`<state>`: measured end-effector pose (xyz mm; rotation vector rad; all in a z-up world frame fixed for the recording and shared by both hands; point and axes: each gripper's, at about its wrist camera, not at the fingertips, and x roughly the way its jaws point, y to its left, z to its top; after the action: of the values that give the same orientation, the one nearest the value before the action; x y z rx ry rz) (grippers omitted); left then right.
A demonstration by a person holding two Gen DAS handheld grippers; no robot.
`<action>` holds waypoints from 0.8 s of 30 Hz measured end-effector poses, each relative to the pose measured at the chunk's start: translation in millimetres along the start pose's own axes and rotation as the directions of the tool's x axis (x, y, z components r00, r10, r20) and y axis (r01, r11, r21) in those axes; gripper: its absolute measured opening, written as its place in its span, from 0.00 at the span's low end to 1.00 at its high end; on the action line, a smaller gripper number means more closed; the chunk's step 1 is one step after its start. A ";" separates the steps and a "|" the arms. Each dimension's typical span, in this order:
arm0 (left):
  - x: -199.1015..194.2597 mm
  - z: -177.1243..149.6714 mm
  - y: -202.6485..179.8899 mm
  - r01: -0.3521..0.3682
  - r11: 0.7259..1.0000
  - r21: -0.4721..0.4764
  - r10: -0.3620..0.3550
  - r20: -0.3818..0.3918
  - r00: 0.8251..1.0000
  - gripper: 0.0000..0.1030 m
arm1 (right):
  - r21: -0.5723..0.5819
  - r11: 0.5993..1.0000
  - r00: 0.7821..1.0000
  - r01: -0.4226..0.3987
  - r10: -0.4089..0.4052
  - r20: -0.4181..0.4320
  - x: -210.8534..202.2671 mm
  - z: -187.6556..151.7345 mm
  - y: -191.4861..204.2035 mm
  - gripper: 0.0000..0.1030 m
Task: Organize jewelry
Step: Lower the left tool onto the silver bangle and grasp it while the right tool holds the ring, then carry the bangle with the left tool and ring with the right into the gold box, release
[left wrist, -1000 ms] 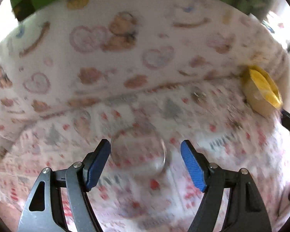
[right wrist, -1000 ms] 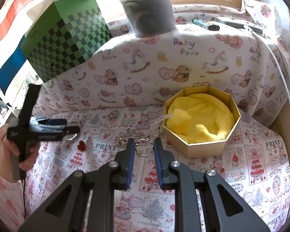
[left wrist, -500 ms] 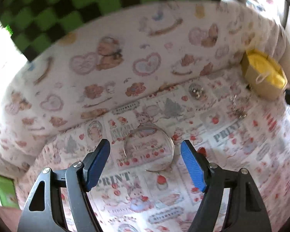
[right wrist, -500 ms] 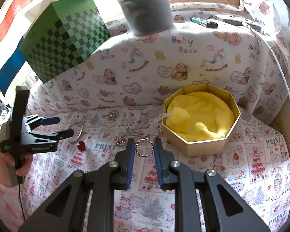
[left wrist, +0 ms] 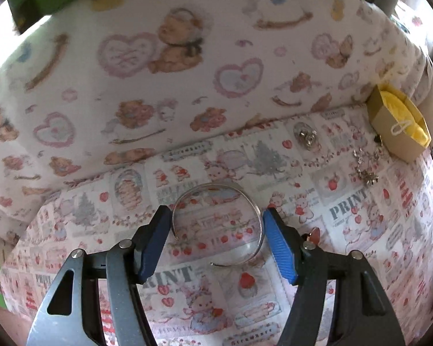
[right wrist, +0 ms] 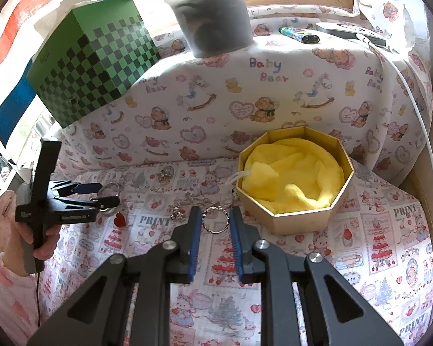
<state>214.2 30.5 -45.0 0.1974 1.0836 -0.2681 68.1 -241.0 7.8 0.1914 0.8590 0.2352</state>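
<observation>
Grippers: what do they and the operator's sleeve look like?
Both the left gripper and the right gripper have black frames with triangular cut-outs, silver pivot screws and blue ribbed pads. The left one has white lettering and a thin dark cable from its handle. The sleeve is fuzzy pink.

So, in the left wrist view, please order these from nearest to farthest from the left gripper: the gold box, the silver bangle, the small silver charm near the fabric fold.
1. Silver bangle: lying between the closing fingers of the left gripper, not yet pressed.
2. Small silver charm: up and right, by the fold of the cloth.
3. Gold box: far right edge, with yellow cloth inside.
</observation>
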 end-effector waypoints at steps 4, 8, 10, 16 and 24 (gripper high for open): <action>-22.5 -24.5 16.2 0.030 0.995 -0.097 -0.027 0.033 0.999 0.63 | 0.002 1.000 1.000 -0.012 0.012 0.007 -2.2 -0.8 0.3 0.18; -44.9 -38.4 11.6 -0.017 0.991 -0.129 0.024 0.054 0.998 0.62 | 0.006 1.000 1.000 -0.018 0.018 0.004 -1.9 -0.9 -0.6 0.18; -60.1 -51.1 5.8 -0.008 0.991 -0.137 0.021 0.090 0.996 0.62 | 0.011 1.000 1.000 -0.023 0.023 0.007 -3.6 -0.6 -1.5 0.18; -113.9 -62.3 -13.7 0.032 0.988 -0.148 -0.004 0.185 0.983 0.62 | 0.013 0.997 0.995 -0.071 0.070 0.066 -25.4 4.9 -4.1 0.18; -171.5 -38.5 -66.5 0.095 0.991 -0.092 -0.059 0.337 0.940 0.62 | 0.009 0.994 0.981 -0.107 0.105 0.164 -65.8 26.1 -25.8 0.18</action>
<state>85.5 -1.3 88.2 0.0104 0.7665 -0.3010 49.9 -286.1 65.4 0.2696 0.6892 0.3075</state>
